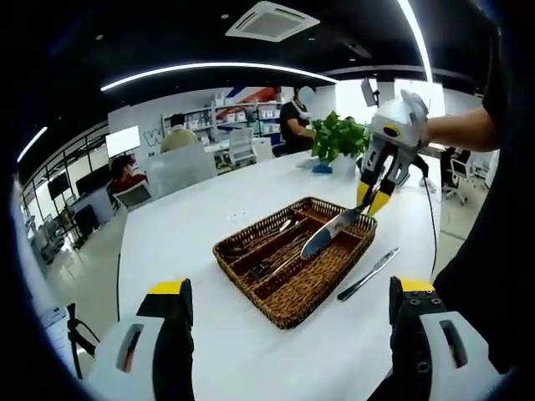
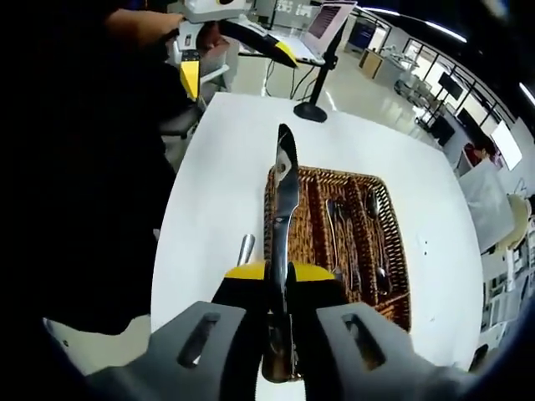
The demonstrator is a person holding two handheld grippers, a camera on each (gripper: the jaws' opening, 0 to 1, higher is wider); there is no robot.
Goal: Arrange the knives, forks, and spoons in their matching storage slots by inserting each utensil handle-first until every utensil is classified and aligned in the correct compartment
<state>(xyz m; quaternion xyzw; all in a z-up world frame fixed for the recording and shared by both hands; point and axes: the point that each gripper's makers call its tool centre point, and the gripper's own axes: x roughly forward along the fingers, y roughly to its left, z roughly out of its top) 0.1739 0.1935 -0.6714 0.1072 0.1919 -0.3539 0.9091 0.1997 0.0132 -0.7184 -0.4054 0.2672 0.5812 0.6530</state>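
A brown wicker tray [image 1: 224, 255] with long compartments sits mid-table, and several forks and spoons [image 1: 276, 261] lie in it. My right gripper [image 1: 374, 199] is shut on a table knife [image 1: 330, 232] by its handle, with the blade slanting down over the tray's right compartment. In the right gripper view the knife [image 2: 286, 192] points forward from my right gripper [image 2: 276, 274] over the tray's [image 2: 334, 173] left side, beside the utensils [image 2: 338, 225]. A second knife [image 1: 368, 274] [image 2: 245, 248] lies on the table beside the tray. My left gripper [image 1: 292, 288] [image 2: 236, 63] is open and holds nothing.
The white table [image 1: 209, 200] runs far back. A potted plant [image 1: 338, 138] stands behind the tray. People sit at desks and chairs beyond. A laptop on a stand [image 2: 322, 21] stands off the table's far end. The person's arm [image 1: 456, 129] holds the right gripper.
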